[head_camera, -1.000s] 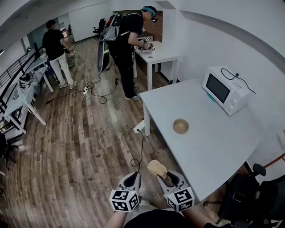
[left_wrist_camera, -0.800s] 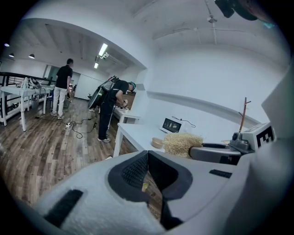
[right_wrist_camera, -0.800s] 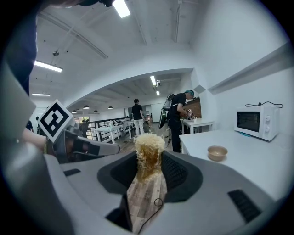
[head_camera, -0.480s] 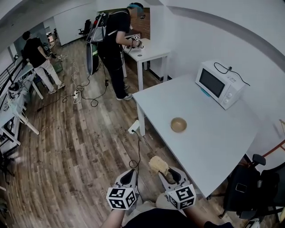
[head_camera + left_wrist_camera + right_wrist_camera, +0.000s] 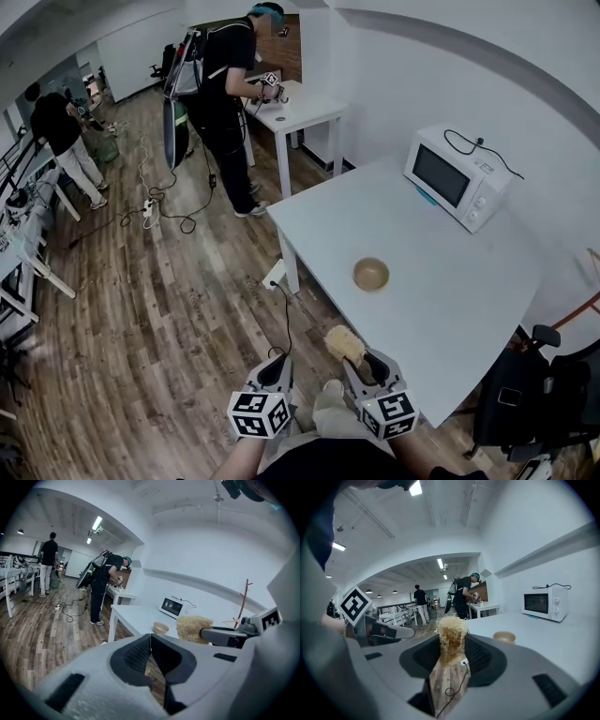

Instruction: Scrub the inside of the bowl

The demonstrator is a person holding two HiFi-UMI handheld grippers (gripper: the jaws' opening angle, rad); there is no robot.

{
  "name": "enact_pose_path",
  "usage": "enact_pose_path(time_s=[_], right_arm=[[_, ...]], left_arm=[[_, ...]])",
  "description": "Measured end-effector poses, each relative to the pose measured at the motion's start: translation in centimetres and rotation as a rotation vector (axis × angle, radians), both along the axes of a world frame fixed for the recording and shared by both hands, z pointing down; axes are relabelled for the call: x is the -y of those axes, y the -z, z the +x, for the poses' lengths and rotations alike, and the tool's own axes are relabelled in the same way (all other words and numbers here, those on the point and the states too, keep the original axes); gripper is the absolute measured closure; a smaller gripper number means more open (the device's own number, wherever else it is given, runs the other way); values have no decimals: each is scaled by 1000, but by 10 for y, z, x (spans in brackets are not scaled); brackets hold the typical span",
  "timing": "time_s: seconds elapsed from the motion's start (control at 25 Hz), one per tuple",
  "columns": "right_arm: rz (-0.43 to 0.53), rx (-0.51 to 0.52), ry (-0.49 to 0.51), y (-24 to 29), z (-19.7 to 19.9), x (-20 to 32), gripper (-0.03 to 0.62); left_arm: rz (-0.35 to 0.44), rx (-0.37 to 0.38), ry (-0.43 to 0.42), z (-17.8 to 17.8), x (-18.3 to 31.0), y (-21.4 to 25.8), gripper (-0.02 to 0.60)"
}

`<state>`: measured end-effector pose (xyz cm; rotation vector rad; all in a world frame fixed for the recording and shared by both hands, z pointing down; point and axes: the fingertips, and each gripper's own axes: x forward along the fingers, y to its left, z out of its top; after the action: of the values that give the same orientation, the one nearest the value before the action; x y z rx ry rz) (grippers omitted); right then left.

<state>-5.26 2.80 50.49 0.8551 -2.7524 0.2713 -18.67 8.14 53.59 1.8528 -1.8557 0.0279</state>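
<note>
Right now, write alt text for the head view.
The right gripper holds a tan scrubber near the edge of a white table bearing a bowl and a microwave. The left gripper, shut and empty, hangs beside it over wood floor. Two people stand farther off.
</note>
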Motion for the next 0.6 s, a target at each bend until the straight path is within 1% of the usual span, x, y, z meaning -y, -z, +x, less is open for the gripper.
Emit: enact_pose_path(time_s=[0.24,0.6], right_arm=[[28,4,-6,12,-16,45,431],[28,-3,-46,14,-15,103,431]], left_arm=[[-3,2,-63,0,51,3,561],[-28,-19,-126,2,121,-4,561]])
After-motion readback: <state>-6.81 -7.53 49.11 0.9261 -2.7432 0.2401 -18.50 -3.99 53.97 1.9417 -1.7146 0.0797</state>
